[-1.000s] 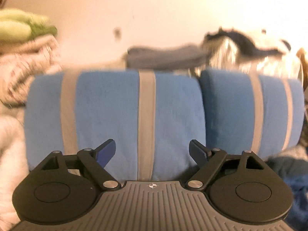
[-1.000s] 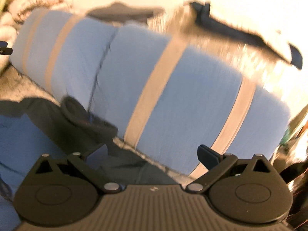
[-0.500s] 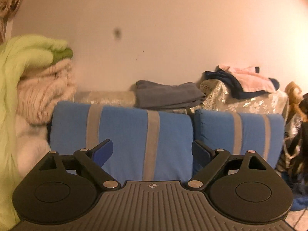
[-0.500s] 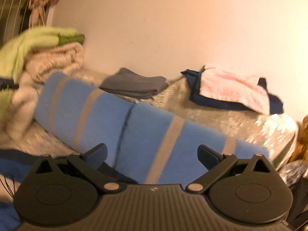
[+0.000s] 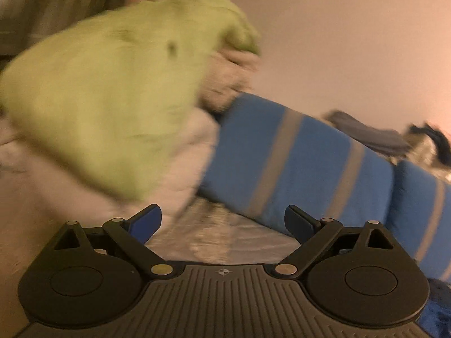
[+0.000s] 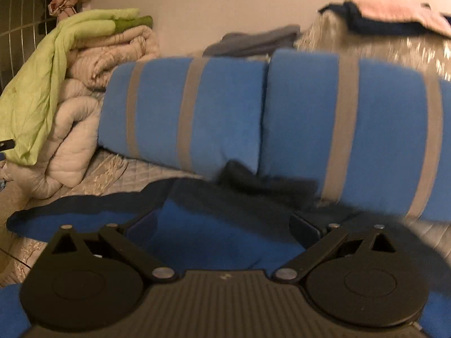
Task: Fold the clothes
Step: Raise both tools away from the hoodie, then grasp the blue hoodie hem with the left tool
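Note:
A blue garment (image 6: 208, 225) with dark edging lies spread on the quilted bed cover, right under my right gripper (image 6: 222, 225), which is open with nothing between its fingers. My left gripper (image 5: 222, 219) is open too, over bare quilted cover (image 5: 214, 233), facing a blurred light-green cloth (image 5: 107, 90) at the left. That green cloth (image 6: 36, 84) drapes over a pile of beige quilts (image 6: 93, 64). Folded grey clothes (image 6: 253, 39) and a pink and navy stack (image 6: 394, 17) rest on the ledge behind.
Two blue cushions with grey stripes (image 6: 253, 112) stand along the wall, also seen as blue cushions (image 5: 296, 163) at the right of the left wrist view. The beige quilts (image 5: 236, 73) rise at the left. A metal grille (image 6: 19, 22) is at the far left.
The left gripper has swung left, from facing the cushions to facing the green cloth. The right gripper has tipped down from the wall onto the blue garment. Both stayed open.

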The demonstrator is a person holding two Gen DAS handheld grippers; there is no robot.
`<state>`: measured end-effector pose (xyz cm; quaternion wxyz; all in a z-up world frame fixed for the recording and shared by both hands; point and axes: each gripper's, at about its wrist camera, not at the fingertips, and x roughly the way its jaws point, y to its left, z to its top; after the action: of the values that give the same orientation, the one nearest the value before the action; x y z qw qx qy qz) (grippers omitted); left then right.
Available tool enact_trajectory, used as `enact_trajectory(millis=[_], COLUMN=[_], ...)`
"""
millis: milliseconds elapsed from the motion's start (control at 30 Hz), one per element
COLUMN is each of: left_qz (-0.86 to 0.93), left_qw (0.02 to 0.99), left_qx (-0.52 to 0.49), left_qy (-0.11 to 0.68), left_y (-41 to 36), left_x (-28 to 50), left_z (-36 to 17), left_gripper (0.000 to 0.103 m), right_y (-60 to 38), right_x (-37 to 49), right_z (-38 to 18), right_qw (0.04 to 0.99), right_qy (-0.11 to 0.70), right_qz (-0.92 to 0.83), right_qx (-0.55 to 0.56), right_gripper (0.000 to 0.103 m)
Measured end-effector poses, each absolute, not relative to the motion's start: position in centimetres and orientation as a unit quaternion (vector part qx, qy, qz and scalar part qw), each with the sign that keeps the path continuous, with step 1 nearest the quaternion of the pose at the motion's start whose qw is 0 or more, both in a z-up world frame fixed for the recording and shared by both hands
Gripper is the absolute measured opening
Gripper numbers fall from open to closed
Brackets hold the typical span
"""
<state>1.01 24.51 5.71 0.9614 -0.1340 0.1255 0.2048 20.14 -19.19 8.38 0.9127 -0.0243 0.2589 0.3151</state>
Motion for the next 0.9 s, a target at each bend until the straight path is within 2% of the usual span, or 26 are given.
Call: enact_trajectory(millis=[200, 333, 433, 700, 900], left_qz=[0.3, 0.315, 0.327, 0.32, 0.328], left_qw=[0.927, 0.896, 0.857, 0.817, 0.788], left_qx=[-0.209, -0.305, -0.394, -0.48, -0.52], left_qy=[0.087, 0.076, 0.055, 0.017, 0.04], left_y=[29.0, 32.4, 34.3, 37.5, 40.5], left_x=[-3.3, -4.6, -6.3, -8.5, -8.2], left_z=[1.2, -2.2, -4.9, -9.2, -11.8], left_gripper=[0.096, 0.095, 0.095, 0.095, 0.092], right_y=[-17.7, -18.3, -18.7, -18.6, -20.1], right_x=[18.6, 19.5, 19.3, 19.5, 21.1], right_z=[3.0, 0.9, 1.0, 0.6, -0.2], right_qw=[0.914, 0.891, 0.888, 0.872, 0.857], right_qy=[0.238, 0.289, 0.284, 0.311, 0.351], right_qz=[0.326, 0.339, 0.351, 0.367, 0.345], right_qx=[0.027, 0.088, 0.087, 0.093, 0.156], right_gripper=[0.103, 0.103, 0.103, 0.103, 0.103])
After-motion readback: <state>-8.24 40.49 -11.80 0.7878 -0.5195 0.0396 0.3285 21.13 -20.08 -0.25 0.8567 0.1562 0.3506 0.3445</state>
